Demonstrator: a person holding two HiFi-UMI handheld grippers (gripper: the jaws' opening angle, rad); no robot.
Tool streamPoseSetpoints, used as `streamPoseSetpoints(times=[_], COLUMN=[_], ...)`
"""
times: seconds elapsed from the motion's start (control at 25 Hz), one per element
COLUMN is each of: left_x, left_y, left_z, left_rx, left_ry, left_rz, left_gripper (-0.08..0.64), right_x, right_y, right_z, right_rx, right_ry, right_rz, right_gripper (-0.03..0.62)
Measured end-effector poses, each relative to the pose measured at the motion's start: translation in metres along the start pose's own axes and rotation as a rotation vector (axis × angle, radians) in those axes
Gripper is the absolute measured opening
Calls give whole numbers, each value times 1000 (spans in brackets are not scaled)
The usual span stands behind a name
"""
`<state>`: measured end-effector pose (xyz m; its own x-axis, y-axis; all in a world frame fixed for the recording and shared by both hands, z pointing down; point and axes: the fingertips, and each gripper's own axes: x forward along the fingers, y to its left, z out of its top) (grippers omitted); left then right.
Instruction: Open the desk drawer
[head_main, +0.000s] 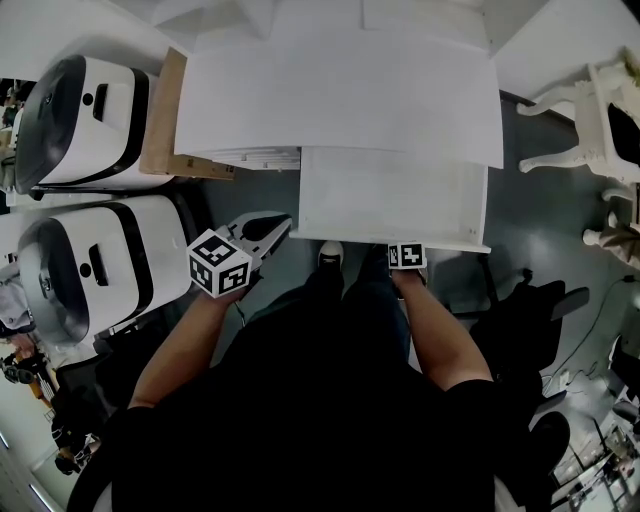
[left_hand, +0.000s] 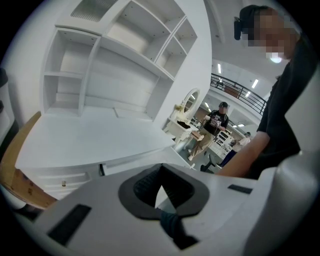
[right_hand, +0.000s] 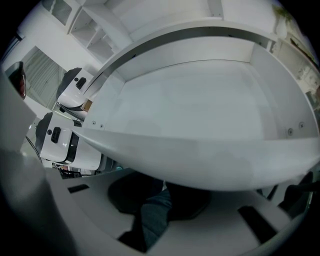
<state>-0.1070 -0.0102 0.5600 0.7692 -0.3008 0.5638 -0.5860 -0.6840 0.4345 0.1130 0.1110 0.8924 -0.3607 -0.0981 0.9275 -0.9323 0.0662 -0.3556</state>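
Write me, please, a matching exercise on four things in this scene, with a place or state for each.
Things:
1. drawer
2. left tool
3. right tool
4. wooden board

Places or states:
a. leaning at the left side of the desk
b. pulled out, bare inside
c. at the drawer's front edge
d. held free, left of the drawer, jaws together

Pairs: 1-b, 2-d, 3-c, 4-a

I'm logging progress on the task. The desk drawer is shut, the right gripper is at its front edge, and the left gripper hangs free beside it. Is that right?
Not quite. The desk drawer is pulled out, not shut: the head view and the right gripper view both show its inside. The rest holds. The right gripper is at its front edge, and the left gripper hangs free beside it.
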Motion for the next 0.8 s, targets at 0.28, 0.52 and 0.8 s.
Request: streamPoseSetpoints(times=[0.28,0.52,0.8], left_x=[0,-3,-6], left_y=[-4,-5,-1], left_z=[-3,-5,1], left_rx=[-4,-6,-3], left_ry=[-1,-6,-29], left_rz=[1,-5,-7], left_gripper=[9,8,9], right_x=[-1,0,-6], right_y=[-1,-1,-3], right_z=[0,-1,-7], right_rx=[1,44,50], right_ry=[3,14,27], right_rz=[11,36,28], right_gripper=[77,78,80])
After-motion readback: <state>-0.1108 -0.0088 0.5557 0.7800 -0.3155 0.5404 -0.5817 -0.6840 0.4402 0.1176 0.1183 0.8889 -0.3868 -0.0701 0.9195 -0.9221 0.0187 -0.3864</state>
